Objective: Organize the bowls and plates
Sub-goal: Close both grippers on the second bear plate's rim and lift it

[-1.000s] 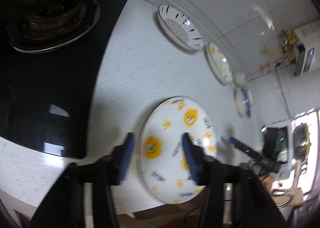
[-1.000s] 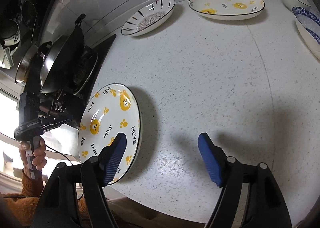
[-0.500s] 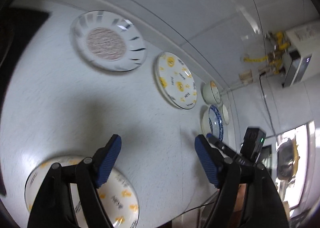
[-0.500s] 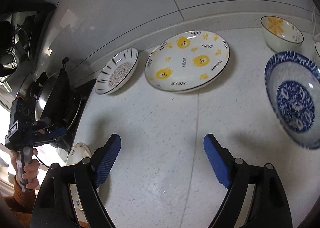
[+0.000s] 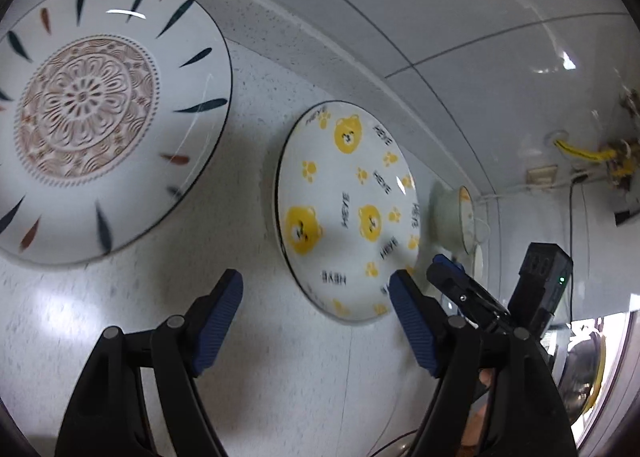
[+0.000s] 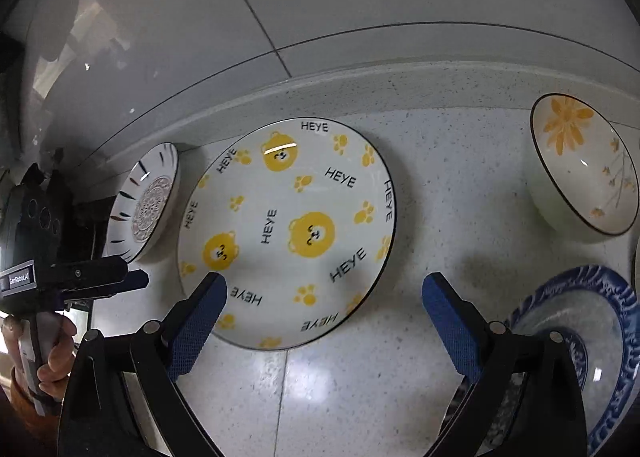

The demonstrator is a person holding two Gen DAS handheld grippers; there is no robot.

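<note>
my right tongs [image 6: 322, 297] have just been spreading and hang wide and empty, straddling the near rim of the bear-print plate [image 6: 286, 231], i judge to take it. my left tongs [image 5: 314, 293] are spread too, nothing between them. beyond on the desk [image 6: 360, 385]: blue patterned bowl [image 6: 576, 321], yellow-flower bowl [image 6: 584, 165], dash-rimmed plate [image 5: 96, 113] by the wall.

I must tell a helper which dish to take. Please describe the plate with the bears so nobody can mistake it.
On the speckled counter, along the back wall, stands a row of dishes. The bear plate lies between the striped-rim plate and the orange-flower bowl. Only it shows yellow bears, paw prints and "HEYE".
</note>
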